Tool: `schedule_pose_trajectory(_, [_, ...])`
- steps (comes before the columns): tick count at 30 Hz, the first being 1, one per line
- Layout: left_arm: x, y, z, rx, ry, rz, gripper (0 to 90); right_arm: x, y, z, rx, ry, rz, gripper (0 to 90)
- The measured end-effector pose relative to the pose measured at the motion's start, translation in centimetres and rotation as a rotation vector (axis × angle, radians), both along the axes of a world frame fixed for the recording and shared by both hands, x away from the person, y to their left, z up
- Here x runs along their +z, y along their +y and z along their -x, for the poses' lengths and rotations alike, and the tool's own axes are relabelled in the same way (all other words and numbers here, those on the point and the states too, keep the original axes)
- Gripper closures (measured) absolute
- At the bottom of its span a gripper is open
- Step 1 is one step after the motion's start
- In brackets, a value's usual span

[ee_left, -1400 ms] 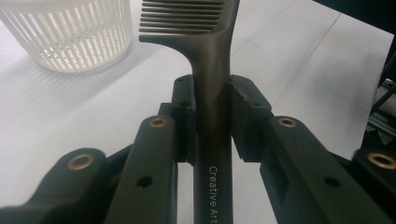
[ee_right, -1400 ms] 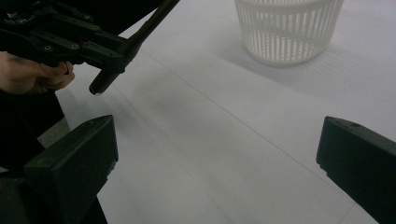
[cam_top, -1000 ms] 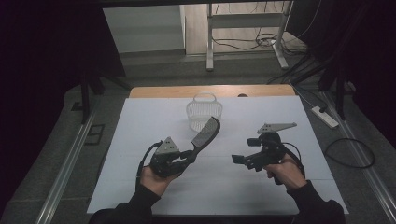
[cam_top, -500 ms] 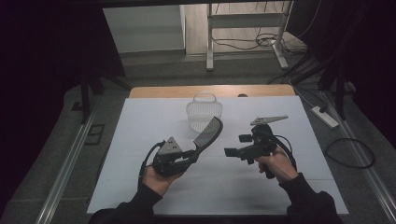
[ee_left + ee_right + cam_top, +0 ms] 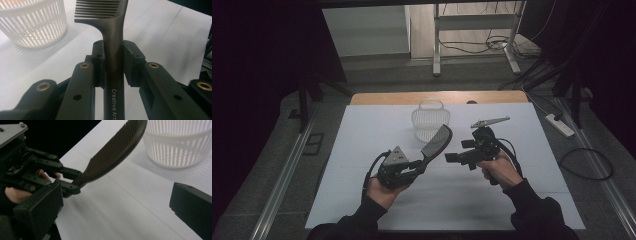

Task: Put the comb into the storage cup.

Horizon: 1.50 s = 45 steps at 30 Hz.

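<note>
Matt dark plastic comb, white slatted plastic basket

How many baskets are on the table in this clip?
1. The white slatted basket stands at the far middle of the table, just beyond the tip of the comb held in the left claw. None seems hidden.

High view sits above the person's side, looks forward and down over the whole table, far off. Left gripper view looks close along its own fingers toward the basket; right gripper view looks close across the table at the comb. All three share comb and basket.
</note>
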State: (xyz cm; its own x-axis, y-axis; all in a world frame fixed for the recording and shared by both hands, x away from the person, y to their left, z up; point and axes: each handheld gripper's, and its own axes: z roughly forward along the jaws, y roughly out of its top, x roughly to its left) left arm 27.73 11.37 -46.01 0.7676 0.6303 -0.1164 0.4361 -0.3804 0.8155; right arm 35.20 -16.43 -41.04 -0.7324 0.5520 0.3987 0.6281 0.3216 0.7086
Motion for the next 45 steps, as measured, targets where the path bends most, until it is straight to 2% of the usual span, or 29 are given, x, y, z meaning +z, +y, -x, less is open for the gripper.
schedule_pose_trajectory(3, [0.0, -0.1, 0.0, -0.001, -0.005, 0.000, 72.2, 0.2, 0.4, -0.3, -0.011, -0.002, 0.008, 0.0])
schedule_pose_trajectory(12, [0.1, -0.2, 0.0, -0.001, -0.012, 0.003, 72.2, 0.3, 1.5, -1.4, -0.003, 0.035, -0.028, 0.0])
schedule_pose_trajectory(18, [0.1, -0.2, 0.0, 0.000, -0.016, 0.004, 72.2, 0.4, 2.4, -1.9, -0.007, 0.057, -0.034, 0.0])
schedule_pose_trajectory(27, [0.1, -0.1, 0.1, 0.005, -0.021, 0.005, 72.2, 0.4, 3.7, -2.3, 0.010, 0.063, -0.017, 0.0])
schedule_pose_trajectory(31, [0.2, -0.1, 0.1, 0.009, -0.024, 0.005, 72.2, 0.5, 4.1, -2.3, 0.019, 0.057, 0.022, 0.9])
schedule_pose_trajectory(34, [0.1, -0.1, 0.1, 0.012, -0.026, 0.003, 72.2, 0.5, 4.0, -2.2, 0.001, 0.050, 0.024, 12.3])
schedule_pose_trajectory(37, [0.2, -0.1, 0.1, 0.023, -0.029, -0.002, 72.2, 0.6, 3.6, -2.4, -0.010, 0.071, -0.016, 30.3])
schedule_pose_trajectory(41, [0.1, 0.0, 0.1, 0.037, -0.031, -0.005, 72.2, 0.6, 3.2, -2.7, 0.004, 0.107, -0.077, 49.9])
schedule_pose_trajectory(45, [0.2, 0.0, 0.1, 0.042, -0.034, -0.006, 72.2, 0.6, 2.9, -2.8, 0.002, 0.124, -0.102, 63.2])
